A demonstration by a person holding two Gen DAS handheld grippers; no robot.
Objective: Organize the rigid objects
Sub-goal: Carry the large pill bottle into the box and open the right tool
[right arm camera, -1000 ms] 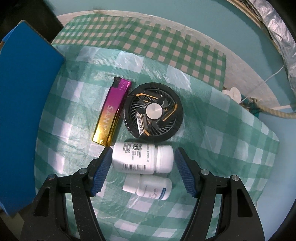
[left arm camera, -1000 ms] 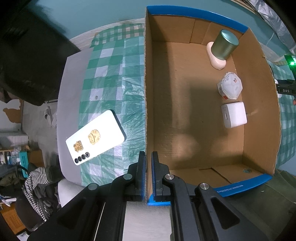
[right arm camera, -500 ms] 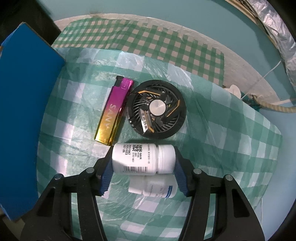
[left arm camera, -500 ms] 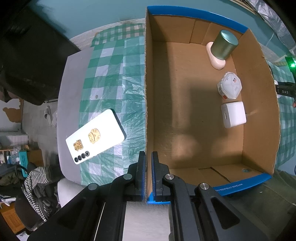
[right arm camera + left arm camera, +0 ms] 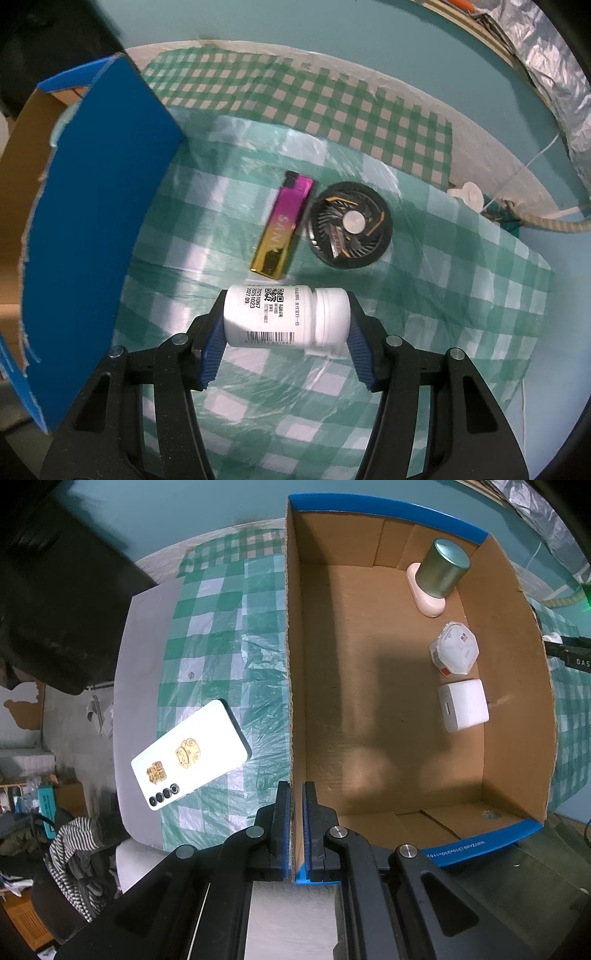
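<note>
While lifting: my right gripper [image 5: 286, 325] has closed on the white pill bottle [image 5: 284, 317], now off the cloth.
Left gripper [image 5: 293, 834]: clenched on cardboard box [image 5: 291, 664] wall.
Meaning: bottle goes into box next, I judge.

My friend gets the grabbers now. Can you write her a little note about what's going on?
Left tool: shut on the cardboard box wall, steadying it.
Right tool: just closed on the white pill bottle, lifted off the checked cloth.
Done: green tin, white charger, pink case and octagonal packet are in the box.
Left: box the bottle, then lighter, fan, phone; another bottle is mostly hidden.
</note>
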